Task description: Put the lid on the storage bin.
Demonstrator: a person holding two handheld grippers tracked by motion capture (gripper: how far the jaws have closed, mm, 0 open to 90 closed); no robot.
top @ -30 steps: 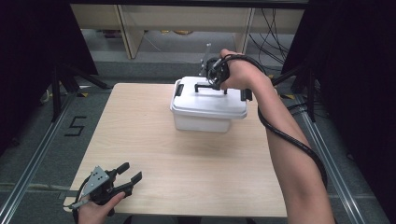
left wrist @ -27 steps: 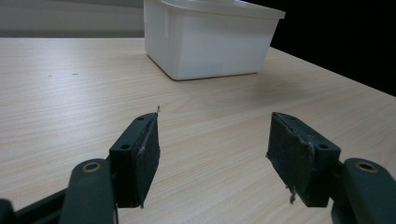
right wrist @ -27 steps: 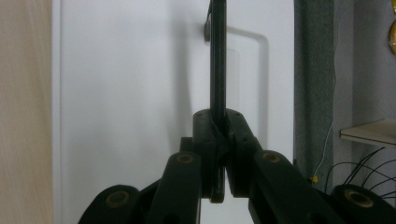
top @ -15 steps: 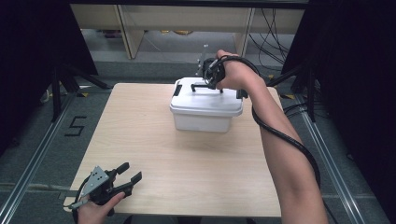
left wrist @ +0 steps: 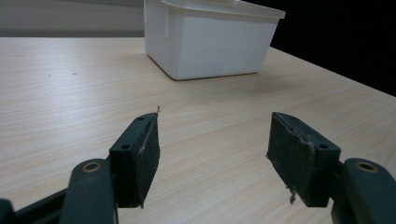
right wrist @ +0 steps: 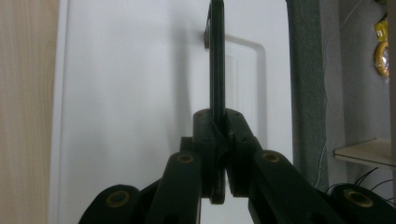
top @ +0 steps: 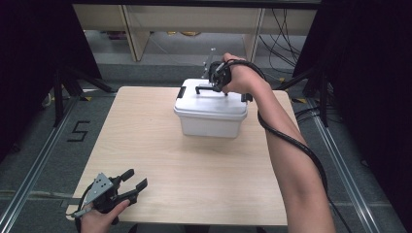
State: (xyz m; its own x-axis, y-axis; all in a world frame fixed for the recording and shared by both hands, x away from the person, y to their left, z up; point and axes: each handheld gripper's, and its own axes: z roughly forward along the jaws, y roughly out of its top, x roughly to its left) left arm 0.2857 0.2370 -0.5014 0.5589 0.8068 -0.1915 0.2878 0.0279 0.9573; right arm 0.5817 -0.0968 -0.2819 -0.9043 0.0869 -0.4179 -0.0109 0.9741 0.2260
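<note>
Two grippers are showing in the high view: the right gripper (top: 217,82) is reaching over the white lidded box (top: 211,110) at the far-centre of the wooden table (top: 194,179) and pinching its black handle (top: 210,88), while the left gripper (top: 127,186) is resting at the near-left corner w/ jaws apart. In the left gripper view the jaws are standing wide apart, nothing btwn them, just above the tabletop, box (left wrist: 210,37) well ahead. In the right gripper view the jaws are clamping the raised handle (right wrist: 216,56) edge-on over the white lid (right wrist: 135,79).
</note>
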